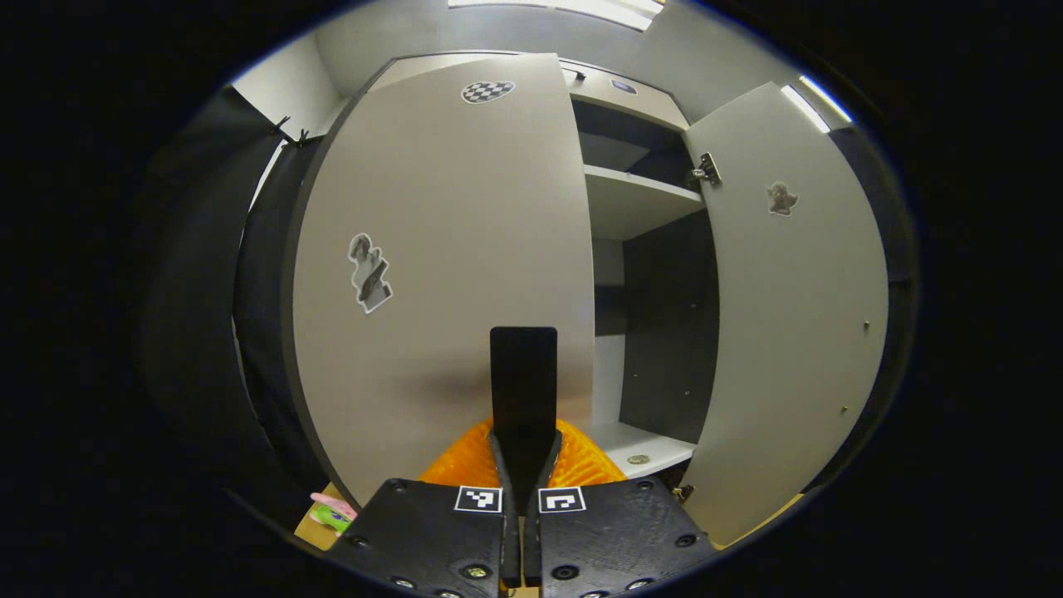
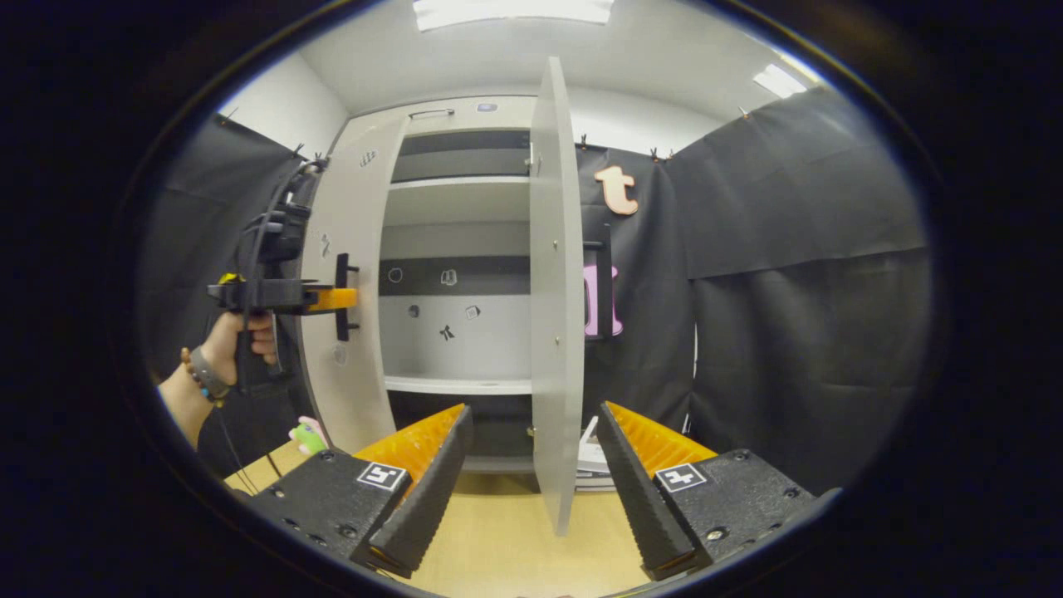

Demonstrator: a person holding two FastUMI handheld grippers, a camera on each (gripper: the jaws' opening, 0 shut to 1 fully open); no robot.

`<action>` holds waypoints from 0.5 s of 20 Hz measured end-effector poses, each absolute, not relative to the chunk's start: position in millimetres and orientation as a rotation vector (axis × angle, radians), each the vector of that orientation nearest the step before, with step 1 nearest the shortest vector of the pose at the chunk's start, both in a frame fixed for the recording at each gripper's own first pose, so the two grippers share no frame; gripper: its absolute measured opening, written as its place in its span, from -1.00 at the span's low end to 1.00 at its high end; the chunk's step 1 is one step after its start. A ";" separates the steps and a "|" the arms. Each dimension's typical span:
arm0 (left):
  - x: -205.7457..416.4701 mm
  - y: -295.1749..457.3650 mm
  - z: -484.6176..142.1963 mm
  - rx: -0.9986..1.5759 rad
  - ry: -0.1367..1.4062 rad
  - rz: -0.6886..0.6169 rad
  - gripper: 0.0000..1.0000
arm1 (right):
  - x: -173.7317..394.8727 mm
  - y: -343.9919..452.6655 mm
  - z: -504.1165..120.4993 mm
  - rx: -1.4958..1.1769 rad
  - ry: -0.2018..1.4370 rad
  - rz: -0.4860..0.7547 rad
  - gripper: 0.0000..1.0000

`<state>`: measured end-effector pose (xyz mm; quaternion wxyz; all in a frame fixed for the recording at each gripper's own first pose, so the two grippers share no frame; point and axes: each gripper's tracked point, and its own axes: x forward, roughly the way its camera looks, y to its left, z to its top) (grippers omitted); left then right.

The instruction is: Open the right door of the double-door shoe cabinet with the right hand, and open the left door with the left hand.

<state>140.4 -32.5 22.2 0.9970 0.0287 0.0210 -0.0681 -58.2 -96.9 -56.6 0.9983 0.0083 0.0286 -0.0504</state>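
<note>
Matte grey doors (image 2: 555, 316), slim handle (image 1: 523, 374)

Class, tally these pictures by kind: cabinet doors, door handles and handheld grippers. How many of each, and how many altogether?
Cabinet doors: 2 (left door, right door)
Door handles: 2 (left handle, right handle)
Grippers: 2 (left gripper, right gripper)
Total: 6
</note>
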 end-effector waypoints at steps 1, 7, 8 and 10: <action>126.5 -25.8 21.8 0.057 0.039 -0.143 -0.96 | -57.9 -96.3 -56.2 0.018 0.057 -0.100 0.88; 68.4 26.2 29.9 0.091 0.032 -0.082 -0.97 | -51.3 -74.8 -56.5 0.011 0.057 -0.057 0.88; 60.9 36.3 32.0 0.091 0.032 -0.071 -0.97 | -47.7 -70.6 -56.9 0.005 0.061 -0.048 0.88; 48.2 54.7 34.6 0.086 0.030 -0.057 -0.99 | -43.7 -62.7 -55.5 -0.003 0.059 -0.031 0.88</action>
